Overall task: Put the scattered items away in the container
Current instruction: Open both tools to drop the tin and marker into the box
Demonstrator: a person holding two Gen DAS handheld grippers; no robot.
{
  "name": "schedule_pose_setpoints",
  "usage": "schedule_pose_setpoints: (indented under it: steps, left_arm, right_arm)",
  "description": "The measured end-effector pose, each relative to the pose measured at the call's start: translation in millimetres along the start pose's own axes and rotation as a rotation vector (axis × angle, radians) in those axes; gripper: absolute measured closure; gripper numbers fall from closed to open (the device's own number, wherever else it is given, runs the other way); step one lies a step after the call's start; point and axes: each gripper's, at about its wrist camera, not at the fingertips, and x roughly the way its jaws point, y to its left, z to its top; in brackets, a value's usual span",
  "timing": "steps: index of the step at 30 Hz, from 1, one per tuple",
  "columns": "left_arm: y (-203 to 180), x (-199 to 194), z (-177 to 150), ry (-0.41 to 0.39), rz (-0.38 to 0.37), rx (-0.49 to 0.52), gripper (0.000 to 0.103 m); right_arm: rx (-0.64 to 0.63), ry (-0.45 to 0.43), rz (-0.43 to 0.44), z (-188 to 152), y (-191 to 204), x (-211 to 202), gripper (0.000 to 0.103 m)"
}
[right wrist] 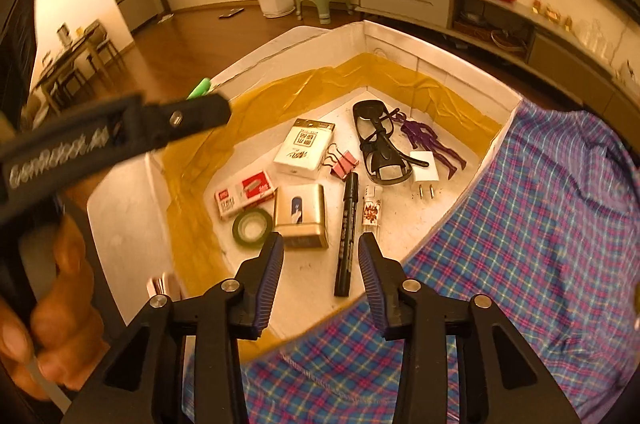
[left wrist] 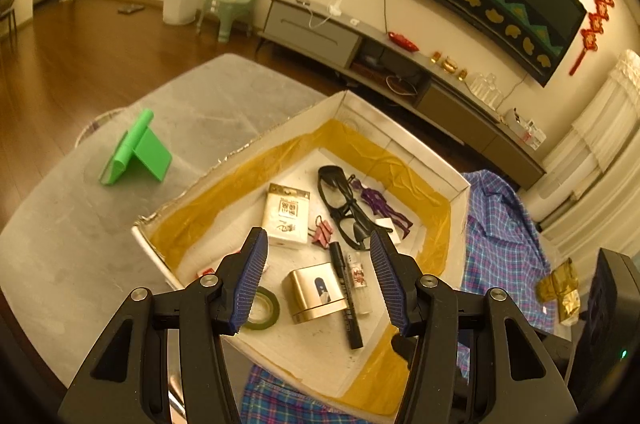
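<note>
My 2 grippers, left (left wrist: 318, 278) and right (right wrist: 320, 280), hang open and empty over the box (right wrist: 400, 44); the green stand (left wrist: 136, 156) outside risks being forgotten.

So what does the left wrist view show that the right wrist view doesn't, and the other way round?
Left wrist only: a green stand on the grey table outside the box, and gold packets beyond the plaid cloth. Right wrist only: a red-and-white staple box, a white plug, and a hand holding the left gripper. Both: glasses, black marker, gold tin, tape roll.
</note>
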Motion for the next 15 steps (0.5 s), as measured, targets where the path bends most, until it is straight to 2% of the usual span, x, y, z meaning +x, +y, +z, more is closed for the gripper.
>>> schedule_pose_setpoints:
  steps: [4,14,15]
  left_arm:
    - [-5,-14,-2,-0.042,0.011,0.037,0.047]
    - [-1,-41,-7,-0.102,0.005,0.058,0.046]
    - [-1,-43,-8,-0.11,0.011,0.061,0.041]
  right_arm:
    - [-0.045,-0.012,-0.015,-9,13,-13,0.054]
    - [-0.125,-0.02,-0.044,-32,45,-32,0.051]
    - [-0.13,-0.019,-0.048,-34,47,-33,0.051]
